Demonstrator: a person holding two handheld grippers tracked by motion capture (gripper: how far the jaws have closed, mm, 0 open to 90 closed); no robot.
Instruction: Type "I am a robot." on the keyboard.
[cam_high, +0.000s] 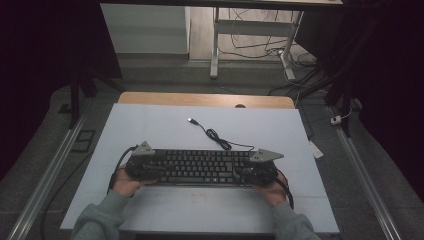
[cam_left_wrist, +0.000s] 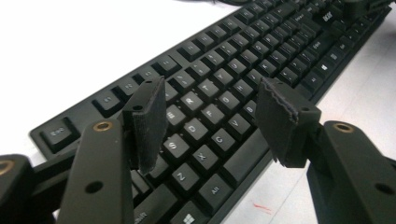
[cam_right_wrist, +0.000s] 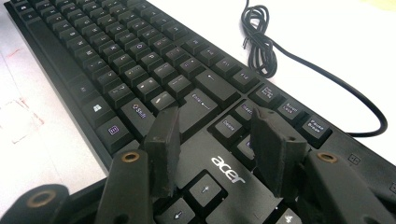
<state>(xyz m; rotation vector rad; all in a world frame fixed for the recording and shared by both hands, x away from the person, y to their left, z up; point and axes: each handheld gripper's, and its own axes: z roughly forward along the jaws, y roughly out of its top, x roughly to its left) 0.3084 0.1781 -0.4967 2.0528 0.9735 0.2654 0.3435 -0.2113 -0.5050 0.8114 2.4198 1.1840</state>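
Keyboard (cam_high: 200, 166) lies flat on the worktop (cam_high: 150, 125), near your edge, its cable (cam_high: 220, 139) trailing away toward the back. Your left gripper (cam_left_wrist: 210, 116) hovers over the left end, jaws apart; your right gripper (cam_right_wrist: 215, 140) over the right end by the arrow keys, jaws apart too. Nothing clamped yet, so I'd say you're at the start: grasp and move both remain.

High view overhead; gripper views close, sharing keyboard (cam_high: 200, 166)
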